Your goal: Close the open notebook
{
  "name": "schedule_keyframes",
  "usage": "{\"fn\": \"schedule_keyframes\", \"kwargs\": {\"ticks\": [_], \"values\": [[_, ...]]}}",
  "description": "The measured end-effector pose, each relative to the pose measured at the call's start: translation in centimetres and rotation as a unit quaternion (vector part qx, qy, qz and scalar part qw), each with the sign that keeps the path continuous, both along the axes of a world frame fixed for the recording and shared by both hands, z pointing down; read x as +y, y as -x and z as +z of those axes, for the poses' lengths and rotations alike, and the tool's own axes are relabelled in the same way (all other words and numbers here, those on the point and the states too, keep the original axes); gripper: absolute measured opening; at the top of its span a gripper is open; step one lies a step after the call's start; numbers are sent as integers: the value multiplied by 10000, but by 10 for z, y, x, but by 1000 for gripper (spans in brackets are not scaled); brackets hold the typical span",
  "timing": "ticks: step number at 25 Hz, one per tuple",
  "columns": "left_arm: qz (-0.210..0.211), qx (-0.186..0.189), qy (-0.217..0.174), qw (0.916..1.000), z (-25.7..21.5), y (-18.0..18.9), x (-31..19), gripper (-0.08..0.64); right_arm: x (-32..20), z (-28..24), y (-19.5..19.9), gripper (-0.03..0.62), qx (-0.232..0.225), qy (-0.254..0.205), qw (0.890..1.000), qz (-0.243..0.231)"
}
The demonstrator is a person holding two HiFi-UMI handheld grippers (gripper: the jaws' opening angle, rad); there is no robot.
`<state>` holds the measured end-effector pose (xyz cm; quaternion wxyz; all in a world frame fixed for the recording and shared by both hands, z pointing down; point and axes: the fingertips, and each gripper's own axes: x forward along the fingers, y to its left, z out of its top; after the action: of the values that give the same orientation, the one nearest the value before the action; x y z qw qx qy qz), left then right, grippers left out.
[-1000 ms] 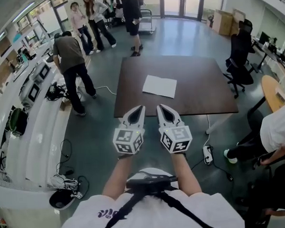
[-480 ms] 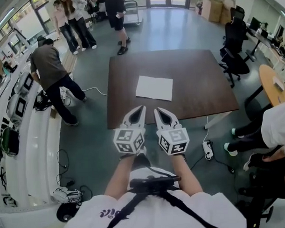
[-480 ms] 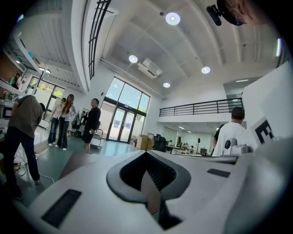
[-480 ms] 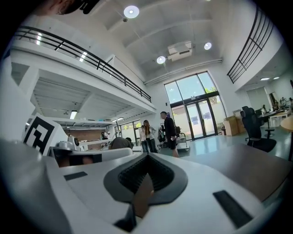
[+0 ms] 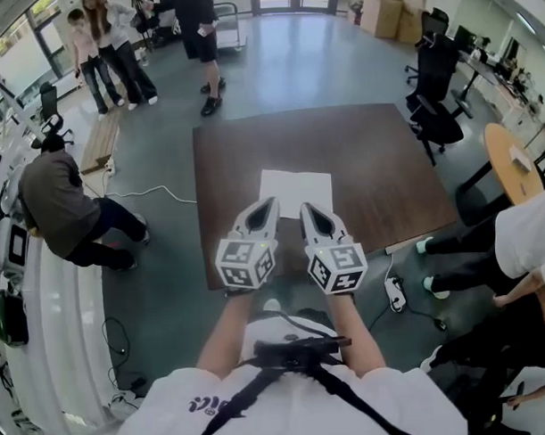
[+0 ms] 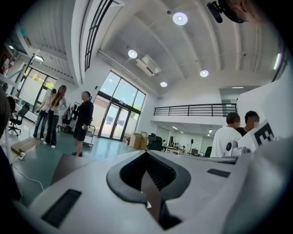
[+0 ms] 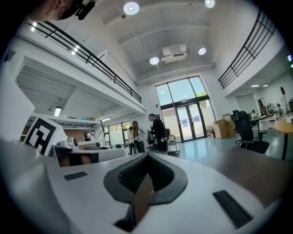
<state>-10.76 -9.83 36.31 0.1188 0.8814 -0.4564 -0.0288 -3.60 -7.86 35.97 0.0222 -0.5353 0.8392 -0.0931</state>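
**Head view: both tools shut and empty, notebook lying open ahead**

Head view shows the notebook [image 5: 295, 186] spread flat and white on the dark counter [image 5: 377, 155], about midway across it and toward its near side. The left tool [image 5: 270, 203] and right tool [image 5: 304, 206] are held side by side on the near side of the notebook, and as far as I can tell they are not touching it. Each tool's own view shows its jaws pressed together with nothing between them.

I judge the notebook light and thin. The loose pages will flex and crease, the cover is perhaps a bit stiffer, and the whole thing will likely skid on that smooth counter if pushed sideways. I cannot make out the spine from here. I would open one tool, take the outer edge of one half with cover and pages together, and swing it over. The other tool would press lightly on the opposite half to stop it sliding. A hard pinch would risk crumpling the paper.
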Motion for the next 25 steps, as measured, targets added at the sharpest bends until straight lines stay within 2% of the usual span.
{"fn": "schedule_keyframes", "kwargs": {"ticks": [6,10,17,25], "values": [[227,-67,527,9983,47,-1,-26,9,-25,30,0,2,30,293,9993,237],[190,-218,667,9974,70,-8,-54,9,-50,42,-15,2,28,346,9990,289],[-219,-442,1291,9904,125,-15,-89,9,-88,85,-63,2,-142,853,9957,336],[-715,-646,2054,9739,190,-13,-107,9,-125,114,-83,2,-203,1215,9923,94]]}}
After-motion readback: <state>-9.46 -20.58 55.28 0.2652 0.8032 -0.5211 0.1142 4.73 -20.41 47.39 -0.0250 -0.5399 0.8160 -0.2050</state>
